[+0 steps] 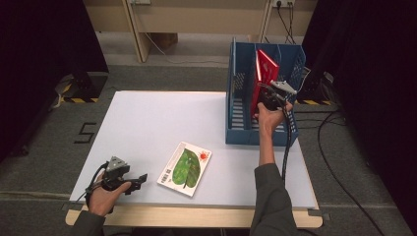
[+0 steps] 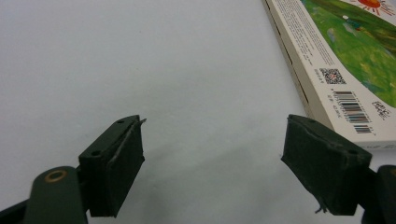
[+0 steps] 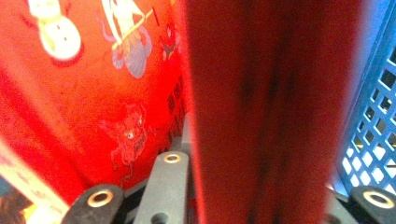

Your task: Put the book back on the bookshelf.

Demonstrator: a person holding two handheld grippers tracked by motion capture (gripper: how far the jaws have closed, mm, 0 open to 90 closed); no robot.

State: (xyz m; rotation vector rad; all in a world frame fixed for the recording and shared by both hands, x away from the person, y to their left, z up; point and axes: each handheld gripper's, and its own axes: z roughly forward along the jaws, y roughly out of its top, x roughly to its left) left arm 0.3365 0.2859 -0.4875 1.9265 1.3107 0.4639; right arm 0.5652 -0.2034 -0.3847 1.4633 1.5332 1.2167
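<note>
The right gripper (image 1: 265,96) grips the red book (image 1: 264,81) upright in the blue rack (image 1: 241,88); the left gripper (image 1: 140,179) rests on the worktop (image 1: 147,123), jaws open, beside the green book (image 1: 186,168).

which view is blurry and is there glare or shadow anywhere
Right gripper view: the red book is so close that its edge is a soft, out-of-focus blur. Left gripper view: sharp, with soft shadows under the fingers on the white table. High view: evenly lit table, dark curtains at both sides, no glare.
</note>
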